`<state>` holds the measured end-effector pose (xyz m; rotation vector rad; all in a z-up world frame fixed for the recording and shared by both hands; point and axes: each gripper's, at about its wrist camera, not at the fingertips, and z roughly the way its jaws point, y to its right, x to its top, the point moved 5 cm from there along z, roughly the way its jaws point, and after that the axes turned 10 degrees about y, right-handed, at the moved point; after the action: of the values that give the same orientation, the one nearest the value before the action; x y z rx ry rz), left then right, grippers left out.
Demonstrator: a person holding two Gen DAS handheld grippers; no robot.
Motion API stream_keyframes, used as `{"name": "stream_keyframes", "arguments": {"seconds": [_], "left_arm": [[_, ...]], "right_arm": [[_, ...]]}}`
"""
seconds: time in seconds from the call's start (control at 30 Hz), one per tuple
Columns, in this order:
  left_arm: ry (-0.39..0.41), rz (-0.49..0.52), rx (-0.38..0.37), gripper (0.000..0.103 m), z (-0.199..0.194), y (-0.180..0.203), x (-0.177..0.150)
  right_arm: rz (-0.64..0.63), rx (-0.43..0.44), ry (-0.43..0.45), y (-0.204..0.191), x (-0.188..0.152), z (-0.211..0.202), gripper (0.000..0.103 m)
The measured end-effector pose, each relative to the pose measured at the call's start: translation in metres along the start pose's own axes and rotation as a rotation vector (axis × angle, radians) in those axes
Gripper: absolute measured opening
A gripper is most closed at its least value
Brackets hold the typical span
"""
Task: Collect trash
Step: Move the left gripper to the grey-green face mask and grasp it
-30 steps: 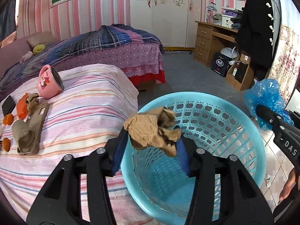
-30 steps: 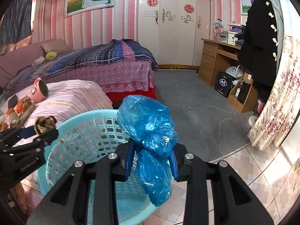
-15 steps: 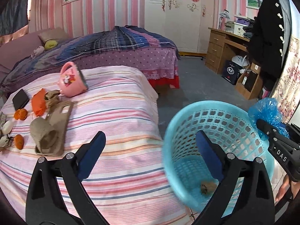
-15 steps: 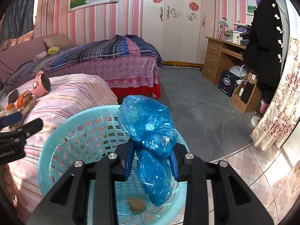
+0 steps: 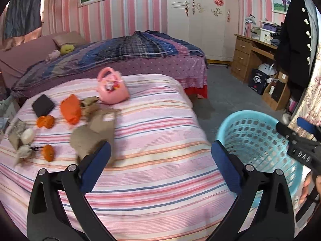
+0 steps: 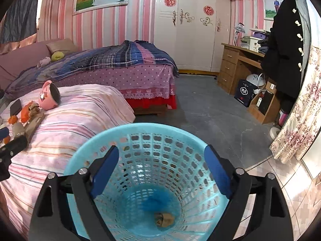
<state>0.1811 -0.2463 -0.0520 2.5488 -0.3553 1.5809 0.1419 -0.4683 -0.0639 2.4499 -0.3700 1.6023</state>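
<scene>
- The left tongs (image 5: 160,164) hang above the striped bed (image 5: 160,124), their blue pads (image 5: 96,166) spread wide and still widening, with nothing between them.
- The right tongs (image 6: 160,170) hang over the mouth of the blue basket (image 6: 144,128), jaws opening wide, and nothing is caught between the pads.
- The basket stands on the floor just beside the foot of the striped bed; in the left view its rim (image 5: 250,114) shows to the right of the left tongs, with the right tongs (image 5: 299,140) reaching in over it.
- At the bottom of the basket lie a blue plastic bag (image 6: 158,198), blurred, and a crumpled brown paper wad (image 6: 164,219) in front of it.
- More litter sits on the striped bed: an orange bag (image 5: 71,108), brown paper scraps (image 5: 90,104) touching it, a brown flat pouch (image 5: 94,130), and small orange pieces (image 5: 45,121) near the left edge.
- A pink cup (image 5: 112,88) lies on its side on the bed behind the scraps, and a black wallet (image 5: 43,105) lies to the left of the orange bag.
- A second bed with a plaid blanket (image 6: 112,58) stands behind.
</scene>
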Motion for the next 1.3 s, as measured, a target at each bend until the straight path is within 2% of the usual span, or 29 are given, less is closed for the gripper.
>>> {"name": "stream_keyframes", "arguments": {"seconds": [0.2, 0.5, 0.63, 0.8, 0.9, 1.17, 1.3], "left_arm": [[0.017, 0.002, 0.06, 0.097, -0.014, -0.047, 0.0], [0.023, -0.081, 0.16, 0.097, -0.029, -0.14, -0.011], [0.014, -0.096, 0.171, 0.097, -0.033, -0.169, -0.017], [0.013, -0.081, 0.198, 0.097, -0.034, -0.197, -0.023], [-0.015, -0.074, 0.2, 0.097, -0.032, -0.214, -0.03], [-0.024, -0.126, 0.229, 0.097, -0.028, -0.257, -0.032], [-0.034, -0.113, 0.255, 0.097, -0.025, -0.271, -0.037]], "right_arm": [[0.035, 0.033, 0.005, -0.026, 0.006, 0.003, 0.086], [-0.025, 0.071, 0.019, -0.084, 0.011, 0.001, 0.086], [-0.084, 0.09, 0.018, -0.115, 0.007, 0.001, 0.086], [-0.116, 0.112, 0.009, -0.143, 0.002, 0.0, 0.086], [-0.119, 0.133, 0.004, -0.157, 0.003, -0.002, 0.086], [-0.138, 0.189, 0.033, -0.199, 0.026, -0.006, 0.086], [-0.179, 0.2, 0.058, -0.223, 0.035, -0.004, 0.086]]}}
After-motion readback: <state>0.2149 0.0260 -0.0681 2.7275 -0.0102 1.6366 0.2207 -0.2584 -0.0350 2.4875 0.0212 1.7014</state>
